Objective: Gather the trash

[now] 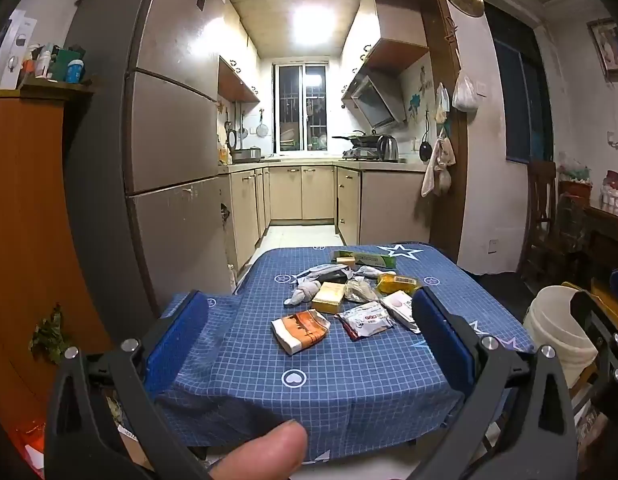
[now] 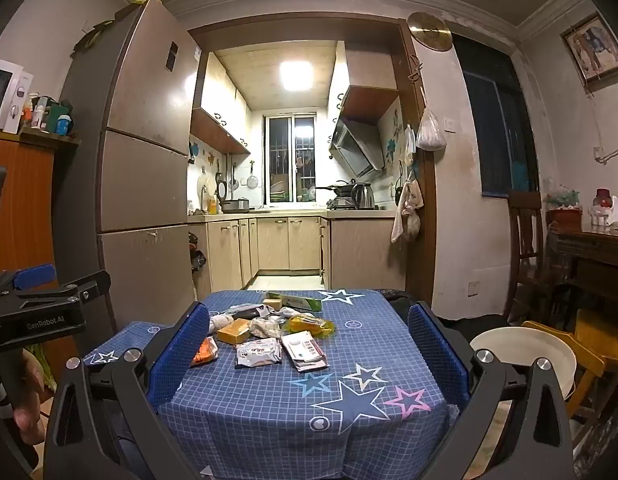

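A heap of trash lies mid-table on a blue checked cloth point(image 1: 309, 392): an orange-and-white carton point(image 1: 300, 330), a silver sachet point(image 1: 365, 319), a white packet point(image 1: 401, 307), a tan box point(image 1: 328, 297), a yellow wrapper point(image 1: 397, 283), a green box point(image 1: 365, 260) and a grey rag point(image 1: 305, 293). My left gripper point(image 1: 309, 320) hovers open before the table's near edge, nothing between its blue pads point(image 1: 181, 332). In the right wrist view the same heap shows, with the silver sachet point(image 2: 257, 353) and white packet point(image 2: 305, 350) nearest. My right gripper point(image 2: 309, 344) is also open and empty.
A white bucket point(image 1: 557, 328) point(image 2: 525, 350) stands right of the table beside a yellow stool point(image 2: 585, 340). A tall fridge point(image 1: 169, 140) and an orange cabinet point(image 1: 25, 220) stand left. A kitchen opens behind the table. A thumb point(image 1: 261, 452) shows at the bottom edge.
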